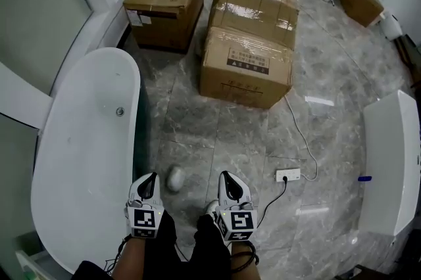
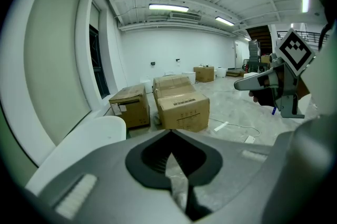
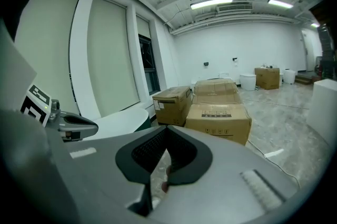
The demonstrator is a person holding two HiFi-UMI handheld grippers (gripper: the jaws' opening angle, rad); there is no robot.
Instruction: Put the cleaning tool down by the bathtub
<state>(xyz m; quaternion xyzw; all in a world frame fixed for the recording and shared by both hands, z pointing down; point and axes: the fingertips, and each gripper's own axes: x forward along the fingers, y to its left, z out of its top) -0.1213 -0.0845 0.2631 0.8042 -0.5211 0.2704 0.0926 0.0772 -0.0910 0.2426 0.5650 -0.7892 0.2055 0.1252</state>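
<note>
Left gripper (image 1: 148, 184) and right gripper (image 1: 227, 183) were both pinched together, nothing between jaws. Cleaning tool (image 1: 175, 178) looked like small pale roundish lump, sat on floor (image 1: 223, 134) just beside bathtub (image 1: 79, 140), between the two grippers. Guessing light, squishy, not fragile; grab across middle. Tub held nothing but drain (image 1: 120, 112). Cardboard boxes (image 1: 247, 65) were taped up, contents hidden.

No word, brand or number is legible.
- Front box (image 1: 247, 68): black print block (image 1: 248, 60) on its top face, several lines, too small to read.
- Left box (image 1: 164, 2): white sticker (image 1: 136, 17) at a corner, print illegible.
- Left gripper (image 1: 149, 178): left marker (image 1: 145, 221) on its cube, a square black-and-white pattern without letters.
- Right gripper (image 1: 227, 178): right marker (image 1: 241, 219), same kind.
</note>
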